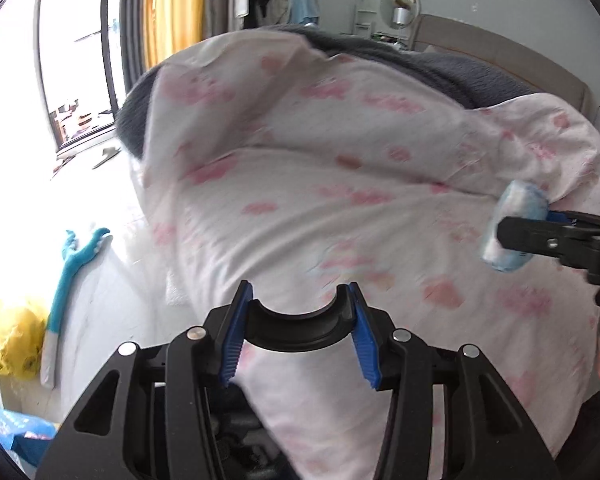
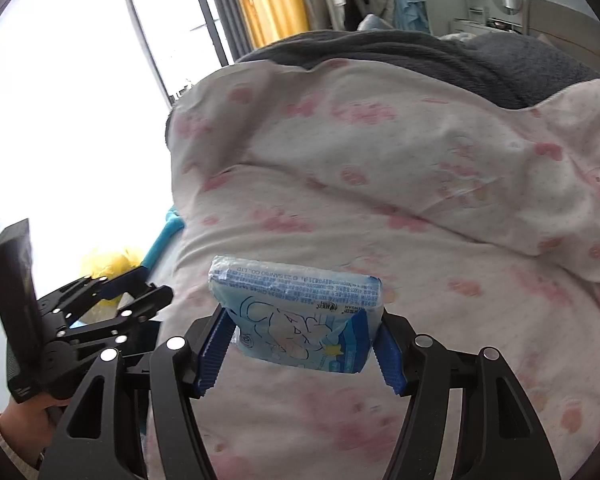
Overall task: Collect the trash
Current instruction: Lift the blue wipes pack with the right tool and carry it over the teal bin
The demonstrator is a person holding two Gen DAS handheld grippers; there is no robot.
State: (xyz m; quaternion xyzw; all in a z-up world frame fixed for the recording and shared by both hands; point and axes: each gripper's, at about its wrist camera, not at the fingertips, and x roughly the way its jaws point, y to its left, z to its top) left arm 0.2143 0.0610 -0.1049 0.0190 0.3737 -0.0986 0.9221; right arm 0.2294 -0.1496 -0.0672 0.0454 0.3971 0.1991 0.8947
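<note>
**A tissue pack is caught and ready to be carried off**

On the far left, on the floor, sits a yellow plastic bag [image 1: 14,344]. It is a good guess that the trash should go there, because it is a loose bag down by the bed. Next to it a blue long toy [image 1: 70,272] leans on the side of the bed.

Then comes the left gripper [image 1: 296,300]. Its blue fingers [image 1: 236,336] are spread apart and hold nothing. It hangs over the near edge of the pink-spotted quilt [image 1: 340,208], pointing across the bed, maybe waiting for the next bit of trash.

On the right, the right gripper [image 2: 300,344] is squeezed on a blue tissue pack [image 2: 304,320]. That pack is the trash. The fingers pinch its two short sides so it cannot slip. It is held up in the air above the quilt, not touching it. The gripper points forward over the bed, with the pack sticking out in front.
</note>
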